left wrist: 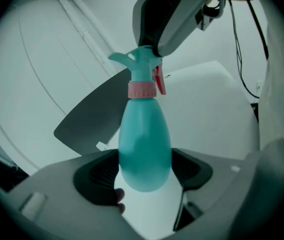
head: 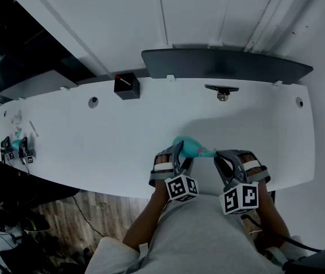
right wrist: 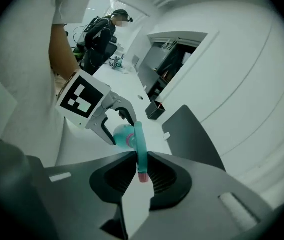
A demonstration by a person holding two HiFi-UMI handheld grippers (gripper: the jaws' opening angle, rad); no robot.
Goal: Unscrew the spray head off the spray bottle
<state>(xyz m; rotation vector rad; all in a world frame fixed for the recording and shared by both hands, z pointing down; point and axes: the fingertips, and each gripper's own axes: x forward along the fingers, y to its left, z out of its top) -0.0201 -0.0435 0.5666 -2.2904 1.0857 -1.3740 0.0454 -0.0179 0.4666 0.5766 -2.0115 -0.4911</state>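
Observation:
A teal spray bottle (head: 193, 148) lies almost level above the white table's (head: 93, 147) near edge, between the two grippers. My left gripper (left wrist: 144, 171) is shut on the bottle's fat body (left wrist: 144, 144); its pink collar (left wrist: 142, 90) and teal spray head (left wrist: 142, 66) with a red trigger point away from it. My right gripper (right wrist: 142, 174) is shut on the spray head (right wrist: 140, 151), whose thin teal neck and pink tip sit pinched between the black ribbed pads. In the head view the left gripper (head: 182, 156) and right gripper (head: 222, 158) face each other, close together.
A black box (head: 127, 86) and a small metal clip (head: 222, 91) sit at the table's back. A dark grey panel (head: 225, 64) stands behind the far edge. Another pair of grippers (head: 15, 149) rests at the far left. A person (right wrist: 104, 26) stands in the distance.

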